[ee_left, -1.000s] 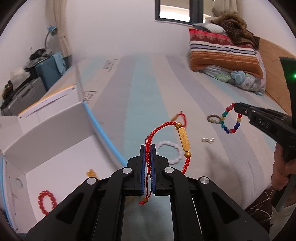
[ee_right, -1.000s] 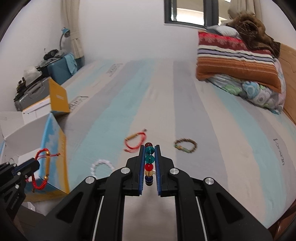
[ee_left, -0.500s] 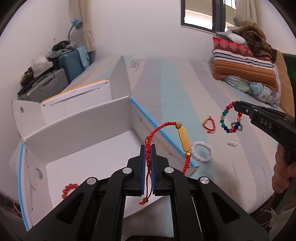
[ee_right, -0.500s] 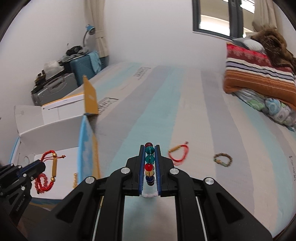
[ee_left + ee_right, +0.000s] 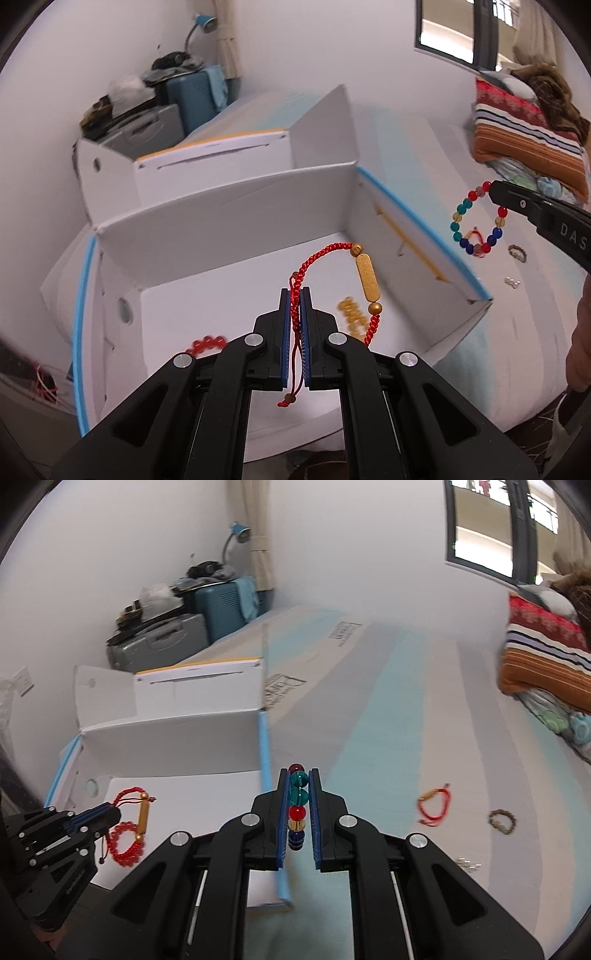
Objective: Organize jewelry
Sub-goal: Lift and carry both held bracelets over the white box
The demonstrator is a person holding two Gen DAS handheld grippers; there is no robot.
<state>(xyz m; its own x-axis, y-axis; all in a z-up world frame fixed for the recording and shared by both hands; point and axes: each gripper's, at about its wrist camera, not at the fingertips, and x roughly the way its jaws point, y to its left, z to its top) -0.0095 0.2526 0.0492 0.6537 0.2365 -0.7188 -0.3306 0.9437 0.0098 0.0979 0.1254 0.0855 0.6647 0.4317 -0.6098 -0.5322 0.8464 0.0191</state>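
Observation:
My left gripper (image 5: 295, 295) is shut on a red cord bracelet with a gold bar (image 5: 366, 277) and holds it over the open white box (image 5: 221, 229). It also shows in the right wrist view (image 5: 142, 810). My right gripper (image 5: 298, 775) is shut on a multicoloured bead bracelet (image 5: 297, 799), above the box's blue-edged right wall (image 5: 266, 775); the bracelet also hangs in the left wrist view (image 5: 476, 221). A red bead bracelet (image 5: 125, 843) and a yellow bead bracelet (image 5: 351, 314) lie in the box.
On the striped mattress (image 5: 406, 738) lie a red cord bracelet (image 5: 434, 806), a brown bead bracelet (image 5: 501, 821) and small pearls (image 5: 468, 864). Pillows (image 5: 546, 657) are stacked at the far right. Suitcases (image 5: 162, 642) stand by the wall.
Both grippers have swung left with their bracelets. The left one went from over the mattress to over the box; the right one now reaches the box's right wall.

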